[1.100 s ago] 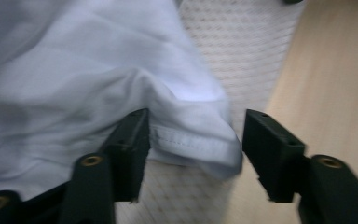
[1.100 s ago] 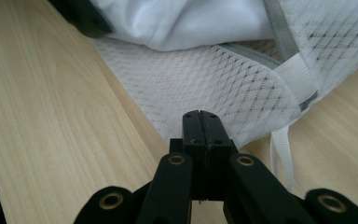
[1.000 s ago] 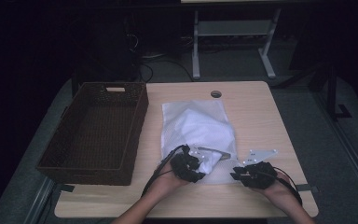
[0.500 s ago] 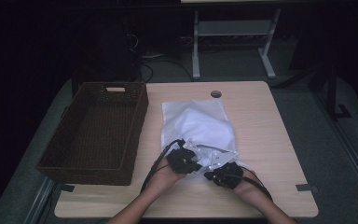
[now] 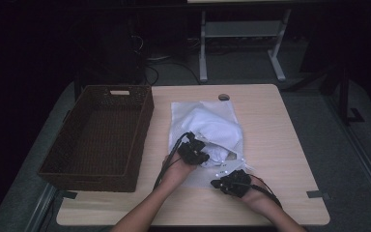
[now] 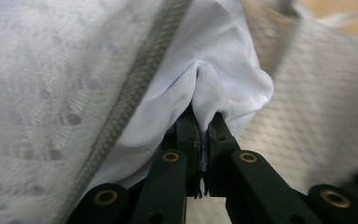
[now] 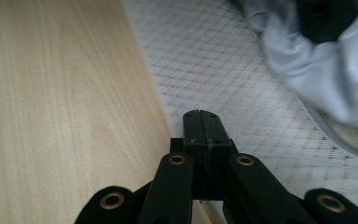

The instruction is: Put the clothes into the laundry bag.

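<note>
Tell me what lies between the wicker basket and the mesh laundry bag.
Bare tabletop in the high view: a narrow wood strip separates wicker basket from mesh laundry bag.

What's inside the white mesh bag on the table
A white cloth bulges out of the mesh bag, and the left gripper pinches a fold of it. The mesh covers anything deeper inside.

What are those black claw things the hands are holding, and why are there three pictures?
A person holds a grabbing tool in each hand. One picture looks down from above the table; the other two come from little cameras riding on the tools. On the table lie a brown woven basket and a white mesh bag with white cloth inside. The left gripper has its jaws pinched shut on the white cloth. The right gripper is shut at the mesh bag's edge; it seems to pinch the mesh, though I cannot be sure.
</note>
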`<state>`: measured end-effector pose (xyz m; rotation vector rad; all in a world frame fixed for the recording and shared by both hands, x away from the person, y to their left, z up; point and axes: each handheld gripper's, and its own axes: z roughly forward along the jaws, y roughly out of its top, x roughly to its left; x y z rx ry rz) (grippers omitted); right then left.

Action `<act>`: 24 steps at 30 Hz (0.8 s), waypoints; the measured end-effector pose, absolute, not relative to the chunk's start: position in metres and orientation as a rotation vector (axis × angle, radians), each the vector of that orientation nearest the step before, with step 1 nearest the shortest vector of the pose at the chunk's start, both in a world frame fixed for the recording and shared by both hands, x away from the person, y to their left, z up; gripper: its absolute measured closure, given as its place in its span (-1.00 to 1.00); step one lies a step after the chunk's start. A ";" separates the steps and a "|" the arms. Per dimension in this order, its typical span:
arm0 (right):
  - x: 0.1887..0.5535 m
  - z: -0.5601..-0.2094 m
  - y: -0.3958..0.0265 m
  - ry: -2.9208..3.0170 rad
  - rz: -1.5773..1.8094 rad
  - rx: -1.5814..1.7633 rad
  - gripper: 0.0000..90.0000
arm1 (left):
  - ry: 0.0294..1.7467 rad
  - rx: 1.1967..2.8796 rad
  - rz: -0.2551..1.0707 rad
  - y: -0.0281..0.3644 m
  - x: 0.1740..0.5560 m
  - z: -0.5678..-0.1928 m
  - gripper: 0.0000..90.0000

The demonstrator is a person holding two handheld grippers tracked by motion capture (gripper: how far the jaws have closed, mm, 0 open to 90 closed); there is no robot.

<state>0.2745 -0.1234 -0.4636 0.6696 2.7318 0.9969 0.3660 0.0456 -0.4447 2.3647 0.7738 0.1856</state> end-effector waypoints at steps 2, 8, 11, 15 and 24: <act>0.273 -0.464 -0.123 2.725 0.994 0.672 1.00 | 0.800 2.355 0.216 0.046 0.373 -0.445 0.93; 0.272 -0.463 -0.122 2.717 0.980 0.658 1.00 | 0.868 2.305 0.253 0.046 0.394 -0.448 0.93; 0.272 -0.464 -0.122 2.716 0.979 0.653 1.00 | 0.895 2.281 0.263 0.044 0.401 -0.450 0.93; 0.271 -0.464 -0.121 2.709 0.972 0.641 1.00 | 0.929 2.257 0.283 0.039 0.412 -0.451 0.93; 0.270 -0.464 -0.121 2.711 0.976 0.644 1.00 | 0.982 2.210 0.224 0.040 0.431 -0.450 0.87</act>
